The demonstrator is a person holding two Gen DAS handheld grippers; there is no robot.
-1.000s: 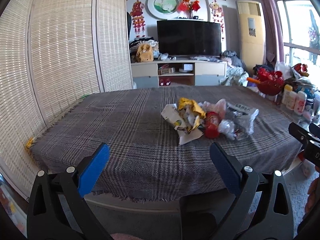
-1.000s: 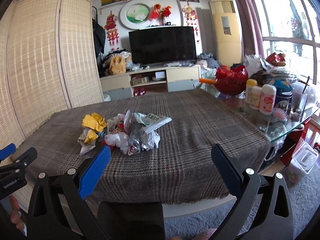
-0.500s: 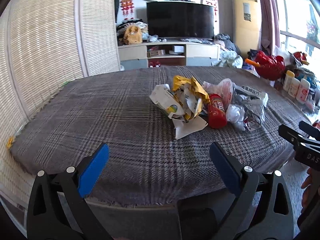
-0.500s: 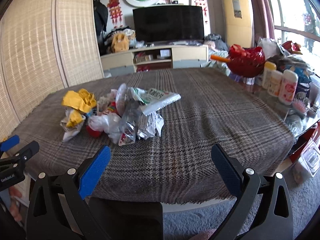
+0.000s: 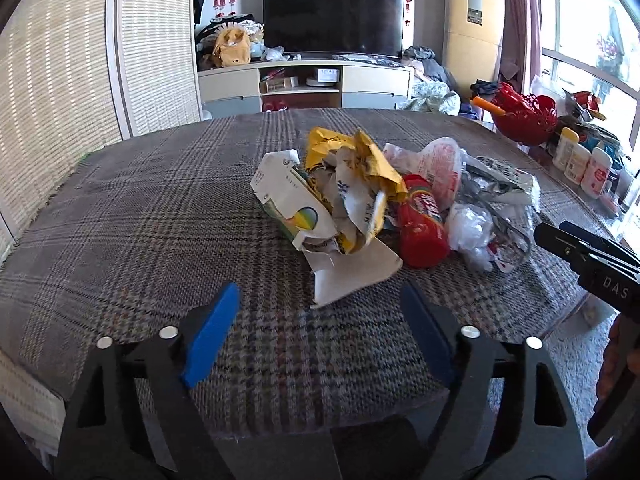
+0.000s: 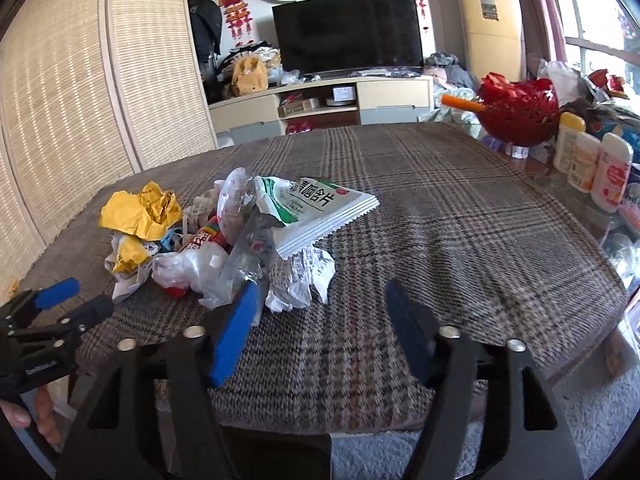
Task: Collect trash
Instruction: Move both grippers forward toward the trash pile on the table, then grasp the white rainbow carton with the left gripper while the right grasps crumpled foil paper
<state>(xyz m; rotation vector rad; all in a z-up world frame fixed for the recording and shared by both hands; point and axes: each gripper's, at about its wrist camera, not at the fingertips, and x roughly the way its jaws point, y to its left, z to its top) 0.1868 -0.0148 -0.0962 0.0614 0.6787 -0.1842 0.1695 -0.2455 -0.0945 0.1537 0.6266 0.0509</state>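
A heap of trash lies on the plaid-covered table (image 5: 132, 220): a white torn carton (image 5: 292, 204), yellow crumpled wrapper (image 5: 352, 156), red tube (image 5: 422, 222), clear plastic (image 5: 470, 228) and a green-and-white packet (image 6: 320, 208). My left gripper (image 5: 320, 332) is open and empty over the table's near edge, short of the carton. My right gripper (image 6: 320, 324) is open and empty, its left pad close to crumpled paper (image 6: 300, 276). The yellow wrapper also shows in the right wrist view (image 6: 140, 210).
A red basket (image 6: 520, 108) and several white bottles (image 6: 592, 160) stand on a glass side table at the right. A woven screen (image 5: 60, 72) stands at the left. A TV (image 5: 332, 16) and a low cabinet are behind the table.
Both grippers have moved forward toward the trash heap, which now looks larger and closer. Both stay open and empty.
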